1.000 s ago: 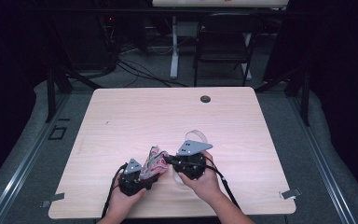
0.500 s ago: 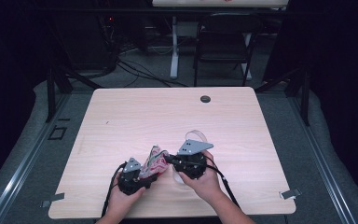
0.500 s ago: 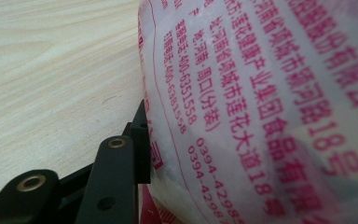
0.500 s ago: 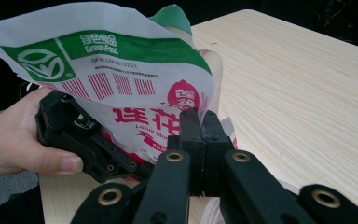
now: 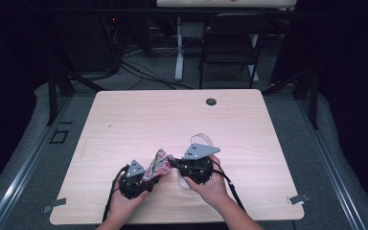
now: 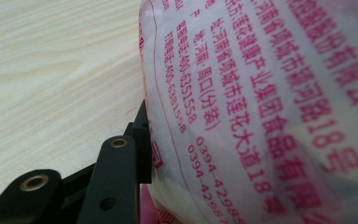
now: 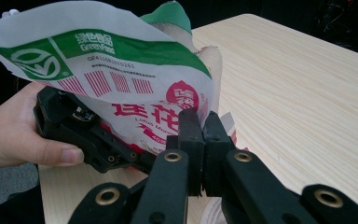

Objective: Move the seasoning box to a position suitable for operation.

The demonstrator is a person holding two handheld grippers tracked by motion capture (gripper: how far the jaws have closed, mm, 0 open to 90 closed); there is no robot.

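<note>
Printed plastic packet [image 5: 156,164] sits low over the near edge of the wooden table [image 5: 139,120], held up between both tools, just in front of the person. Left gripper [image 5: 141,181] is under and to the left of it in the high view; right gripper [image 5: 171,162] comes in from the right at the packet's upper corner. In the right gripper view the packet [image 7: 121,79] shows white film with a green band, a green logo, red bars and red characters; the right gripper [image 7: 201,140] has its two black jaws pressed flat together, pinching the packet's edge between the pads, so it is clamped on the packet. Same view shows the left hand [image 7: 16,130] wrapped around the left tool's black body, which sits against the packet's lower left side. In the left gripper view the packet [image 6: 270,107] is right up against the lens, translucent white with lines of red print, bulging; one black jaw touches its left side, the other jaw is hidden behind the film. Left jaws have just been closing with the packet between them; cannot tell whether both pads press on it. A clear tape roll [image 5: 202,139] lies on the table just behind the right gripper. A small dark grommet [image 5: 211,101] sits near the far edge.
</note>
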